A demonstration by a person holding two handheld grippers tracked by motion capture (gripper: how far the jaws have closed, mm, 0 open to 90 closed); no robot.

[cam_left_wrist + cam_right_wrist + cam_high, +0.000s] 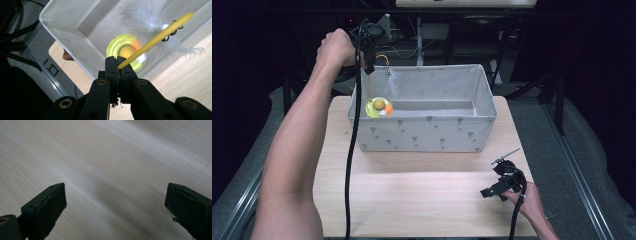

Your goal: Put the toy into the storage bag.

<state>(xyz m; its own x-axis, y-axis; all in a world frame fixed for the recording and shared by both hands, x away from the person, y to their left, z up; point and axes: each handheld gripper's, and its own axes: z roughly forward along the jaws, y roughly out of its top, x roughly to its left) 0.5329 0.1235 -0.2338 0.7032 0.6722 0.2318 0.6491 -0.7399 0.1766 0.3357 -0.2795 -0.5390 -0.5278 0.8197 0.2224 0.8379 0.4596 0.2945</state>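
Cat wand toy (152, 41), yellow stick pinched at its end between the closed jaws of the left gripper (119, 65); held above the left end of the grey fabric bin (432, 135), stick slanting away from the jaws, white feathers (145, 17) and small metal bells (172, 32) at its far end; beneath it, inside the bin at the left end, a yellow-green round toy (378, 107) with an orange spot; bin standing along the far edge of the wooden table (422, 200). Right gripper (502, 182) low at the near right corner, jaws spread wide over bare wood with nothing between them.
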